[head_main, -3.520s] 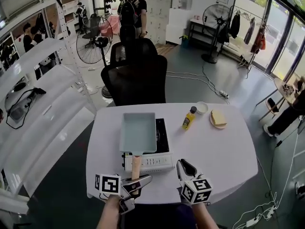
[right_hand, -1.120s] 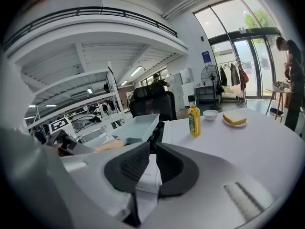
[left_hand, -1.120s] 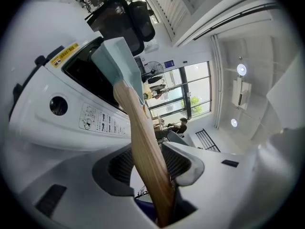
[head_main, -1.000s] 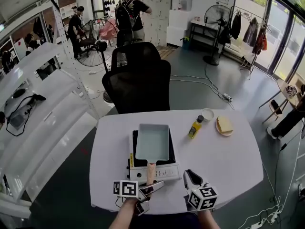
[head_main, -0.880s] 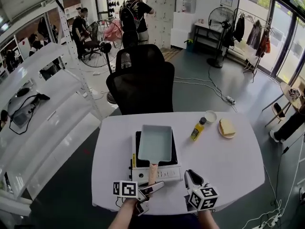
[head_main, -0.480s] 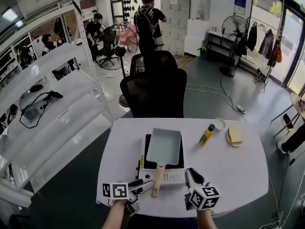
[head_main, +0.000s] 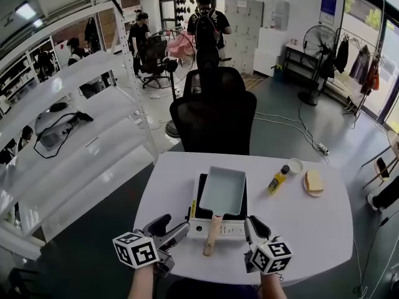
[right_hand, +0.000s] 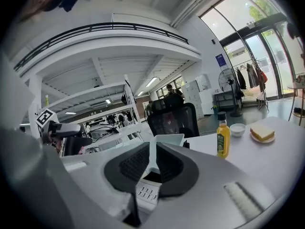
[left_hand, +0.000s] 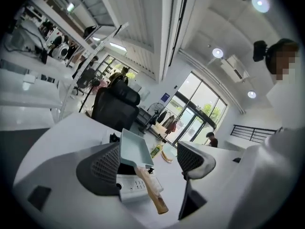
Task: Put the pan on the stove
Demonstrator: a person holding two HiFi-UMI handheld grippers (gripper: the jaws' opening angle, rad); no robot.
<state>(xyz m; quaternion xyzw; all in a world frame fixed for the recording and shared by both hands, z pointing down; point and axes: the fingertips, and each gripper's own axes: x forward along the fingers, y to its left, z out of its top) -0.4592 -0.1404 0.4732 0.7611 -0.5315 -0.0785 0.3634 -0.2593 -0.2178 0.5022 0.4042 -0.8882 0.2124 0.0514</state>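
Jaws of left gripper [left_hand: 148, 160] just opened wide, empty.

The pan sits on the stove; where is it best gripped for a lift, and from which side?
Grip the wooden handle mid-length, coming from the table's near edge. It juts straight out of the pan, past the stove front toward that edge, a slim bar with free space either side.

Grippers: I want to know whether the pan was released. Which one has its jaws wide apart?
The left gripper: its jaws, just opened, stand wide apart, gripping nothing; the right gripper has its jaws drawn together.
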